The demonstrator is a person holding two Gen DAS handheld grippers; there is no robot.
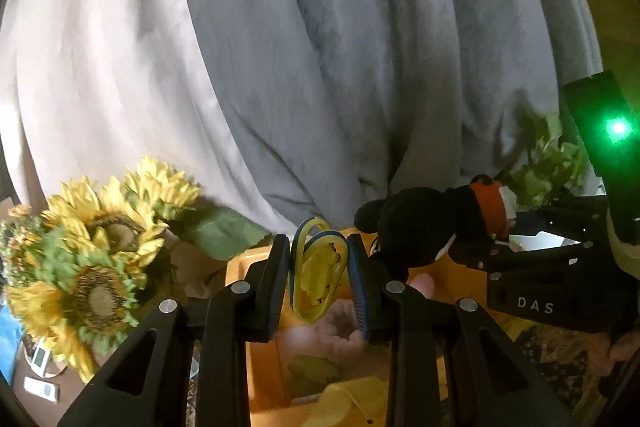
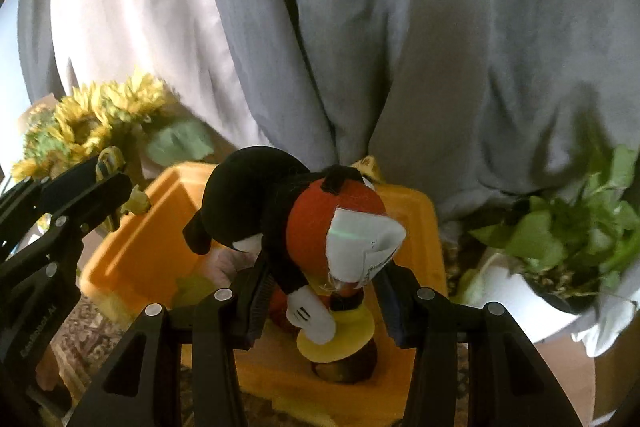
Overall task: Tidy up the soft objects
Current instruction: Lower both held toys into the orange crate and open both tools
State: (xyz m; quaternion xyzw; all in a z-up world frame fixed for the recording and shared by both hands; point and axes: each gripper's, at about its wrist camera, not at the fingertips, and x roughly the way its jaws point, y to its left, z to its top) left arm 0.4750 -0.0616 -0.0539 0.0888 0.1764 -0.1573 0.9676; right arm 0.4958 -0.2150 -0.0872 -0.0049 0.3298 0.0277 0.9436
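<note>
My left gripper (image 1: 320, 251) is shut on a small yellow soft toy (image 1: 318, 277) with a blue and yellow strap loop, and holds it above an orange bin (image 1: 236, 269). My right gripper (image 2: 322, 271) is shut on a black plush mouse (image 2: 280, 211) with red shorts, a white tag and yellow shoes, also over the orange bin (image 2: 132, 247). In the left wrist view the right gripper (image 1: 472, 243) and the mouse (image 1: 412, 223) are just to the right. The left gripper (image 2: 108, 183) shows at the left of the right wrist view. Pinkish and yellow soft things (image 1: 332, 335) lie in the bin.
A bunch of sunflowers (image 1: 100, 247) stands left of the bin, also in the right wrist view as sunflowers (image 2: 92, 119). A leafy plant in a white pot (image 2: 560, 239) stands to the right. Grey and cream curtains (image 1: 320, 67) hang close behind. A patterned rug (image 2: 92, 327) lies under the bin.
</note>
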